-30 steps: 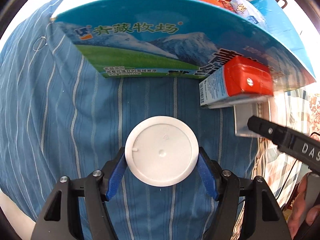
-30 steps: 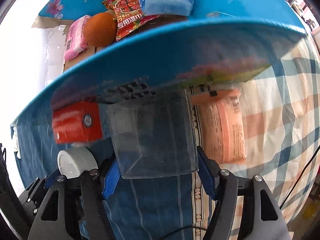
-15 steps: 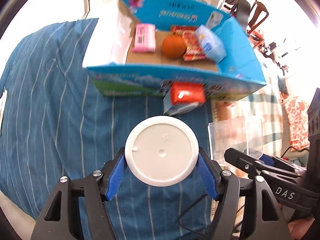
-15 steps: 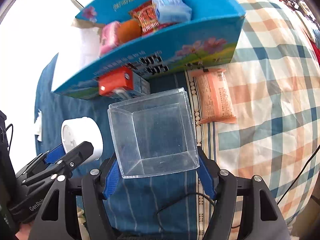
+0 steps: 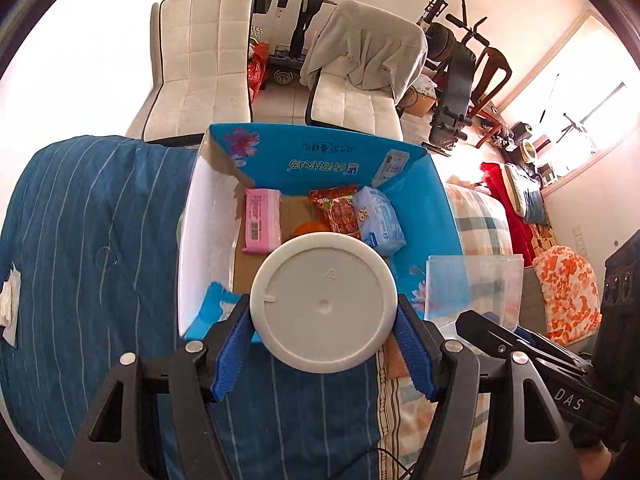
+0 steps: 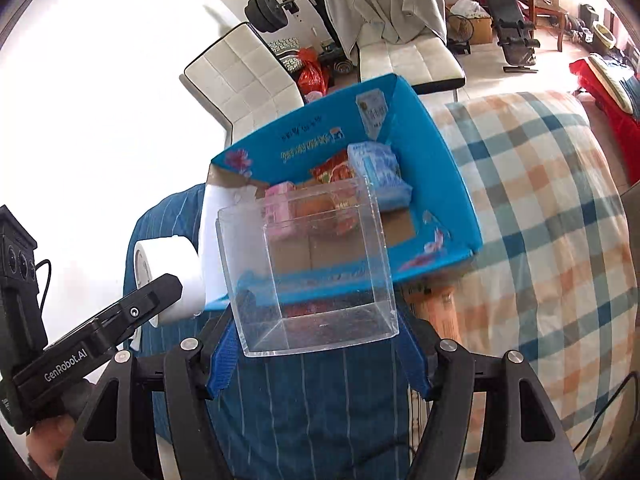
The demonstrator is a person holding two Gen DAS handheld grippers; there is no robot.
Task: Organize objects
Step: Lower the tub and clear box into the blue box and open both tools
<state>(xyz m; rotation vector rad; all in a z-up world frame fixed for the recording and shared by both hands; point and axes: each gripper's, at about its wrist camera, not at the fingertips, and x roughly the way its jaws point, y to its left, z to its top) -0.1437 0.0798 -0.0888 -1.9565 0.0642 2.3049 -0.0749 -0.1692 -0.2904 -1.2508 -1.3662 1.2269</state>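
My left gripper (image 5: 324, 320) is shut on a white round tub (image 5: 324, 304), held over the near edge of an open blue cardboard box (image 5: 440, 208). The right gripper (image 6: 316, 340) is shut on a clear plastic box (image 6: 308, 272), also in front of the blue box (image 6: 448, 172). Inside the blue box lie a pink pack (image 5: 262, 220), an orange (image 5: 306, 228), a red snack bag (image 5: 338, 208) and a light blue pack (image 5: 380, 220). The white tub (image 6: 172, 276) and the clear box (image 5: 472, 288) hang side by side, apart.
The blue box sits on a bed, on a blue striped cover (image 5: 100, 240) beside a checked cover (image 6: 540, 200). An orange packet (image 6: 436, 308) pokes out under the box's near right corner. Two white chairs (image 5: 200, 64) and exercise gear (image 5: 456, 64) stand beyond the bed.
Both grippers have risen and drawn back with their loads, so the blue box's inside shows from above. The red carton in front of the box is now out of sight.
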